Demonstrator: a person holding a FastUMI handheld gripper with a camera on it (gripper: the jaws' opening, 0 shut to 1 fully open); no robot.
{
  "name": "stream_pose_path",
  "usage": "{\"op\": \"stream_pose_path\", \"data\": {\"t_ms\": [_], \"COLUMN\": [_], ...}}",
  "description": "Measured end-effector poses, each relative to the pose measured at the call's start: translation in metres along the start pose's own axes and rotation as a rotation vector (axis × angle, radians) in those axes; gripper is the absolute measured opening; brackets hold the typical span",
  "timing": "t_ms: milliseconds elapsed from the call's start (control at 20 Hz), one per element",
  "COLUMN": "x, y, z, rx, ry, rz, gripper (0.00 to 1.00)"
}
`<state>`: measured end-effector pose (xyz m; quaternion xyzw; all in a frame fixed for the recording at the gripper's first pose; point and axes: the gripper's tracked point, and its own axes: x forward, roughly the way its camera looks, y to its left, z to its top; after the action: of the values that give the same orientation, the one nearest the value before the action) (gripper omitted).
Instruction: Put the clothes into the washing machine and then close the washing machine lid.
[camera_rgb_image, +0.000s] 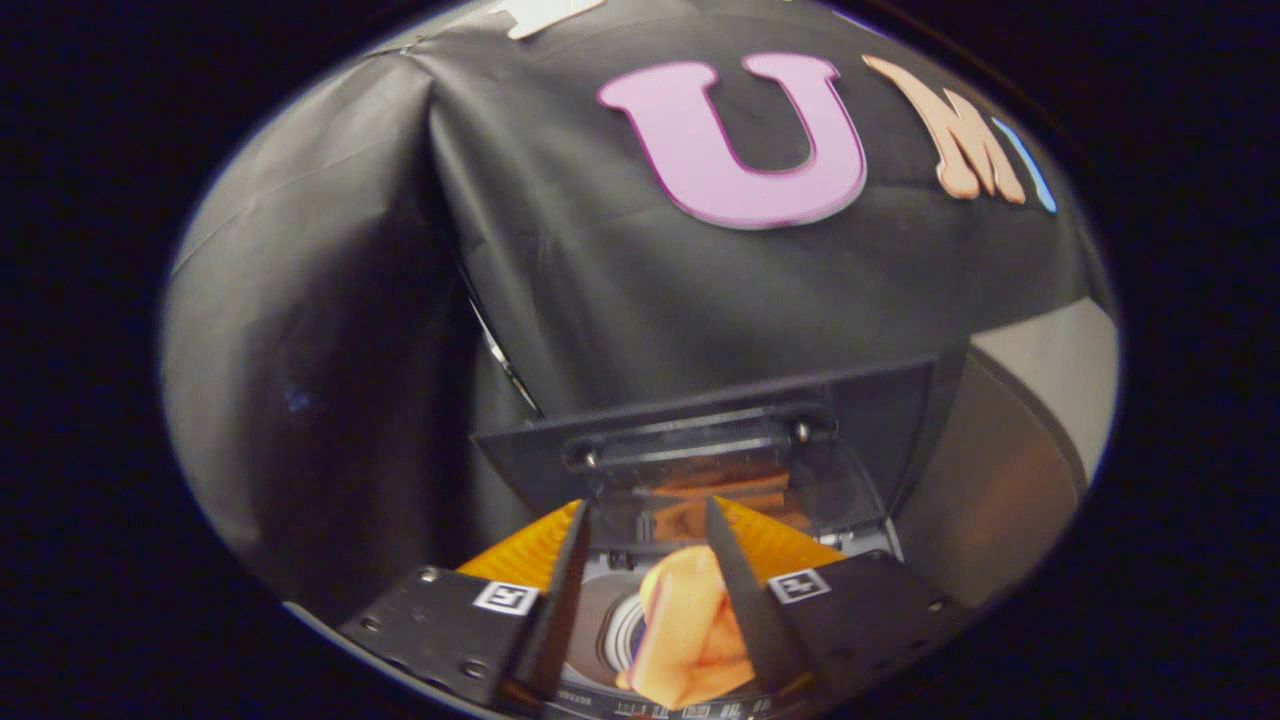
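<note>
An orange garment (690, 630) is showing between the gripper (648, 545) fingers, over the washing machine's grey drum (610, 625); its raised lid (700, 440) is looking dark, glossy.

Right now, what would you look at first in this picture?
First, the bright orange cloth, bunched between the gripper fingers, which look open around it, above the washing machine drum. Then the washing machine lid, standing open just beyond the fingers, its shiny window reflecting the orange.
</note>
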<state>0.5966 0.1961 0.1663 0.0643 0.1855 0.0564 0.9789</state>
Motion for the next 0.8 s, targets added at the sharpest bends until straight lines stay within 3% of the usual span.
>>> {"op": "stream_pose_path", "data": {"t_ms": [100, 300, 800], "x": [0.000, 0.012, 0.011], "y": [0.008, 0.011, 0.006], "z": [0.029, 0.045, 0.047], "rx": [-0.078, -0.103, -0.045], "ry": [-0.094, -0.104, -0.087], "rz": [0.006, -0.018, -0.093], "gripper": [0.83, 0.95, 0.95]}}
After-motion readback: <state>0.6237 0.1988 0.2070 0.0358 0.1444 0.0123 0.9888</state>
